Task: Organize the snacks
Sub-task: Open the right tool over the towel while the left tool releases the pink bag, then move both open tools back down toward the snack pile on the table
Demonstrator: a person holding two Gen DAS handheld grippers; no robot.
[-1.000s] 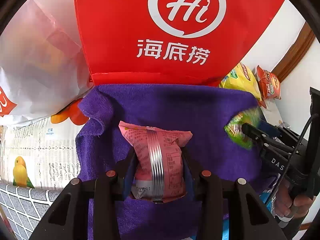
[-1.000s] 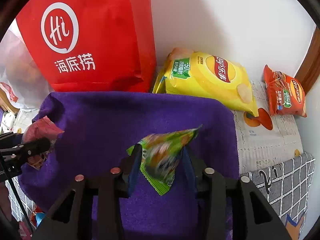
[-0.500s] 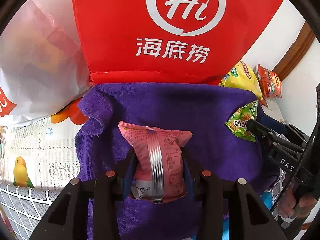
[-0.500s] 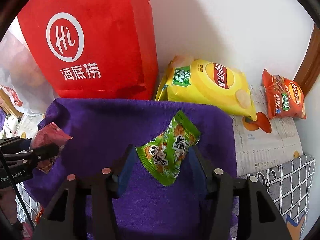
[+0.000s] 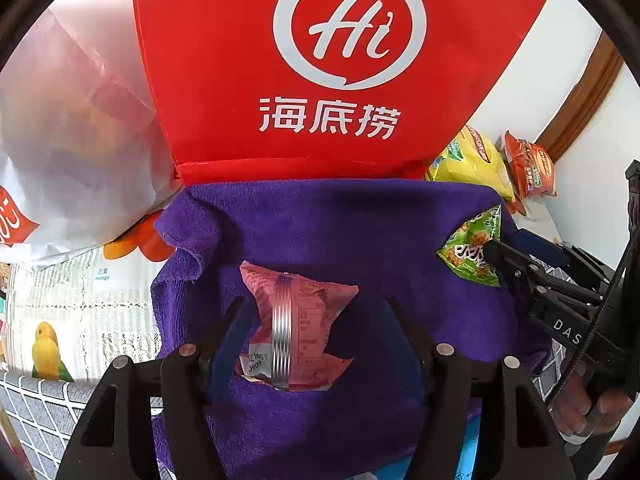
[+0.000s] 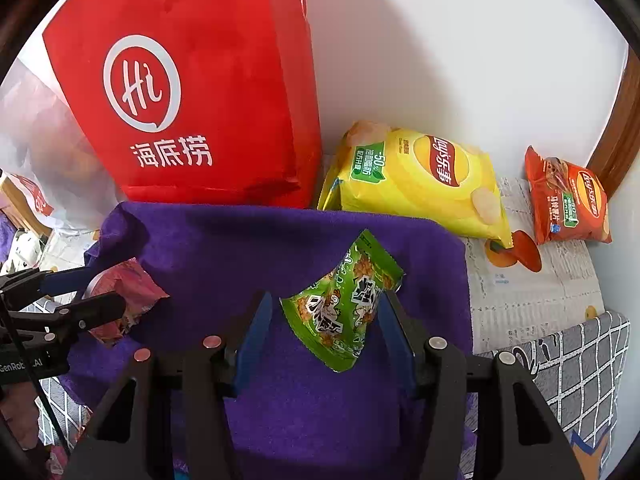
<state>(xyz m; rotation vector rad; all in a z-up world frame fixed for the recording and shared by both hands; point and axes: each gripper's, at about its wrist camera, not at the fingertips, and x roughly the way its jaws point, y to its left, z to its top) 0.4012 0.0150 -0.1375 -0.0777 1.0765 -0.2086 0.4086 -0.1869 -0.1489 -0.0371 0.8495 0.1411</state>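
**Both snack packets let go on the towel**

Now the left gripper has just been spreading its jaws, and the small pink foil snack packet lies released between them on the purple terry towel. The right gripper stands released too, with the small green printed snack packet tilted between its blue pads, which appear clear of it.

Judging by that lean, the green packet could tip over or catch a pad as the gripper withdraws. The towel hides the surface below it, and the tall red fabric bag's opening is cut off.
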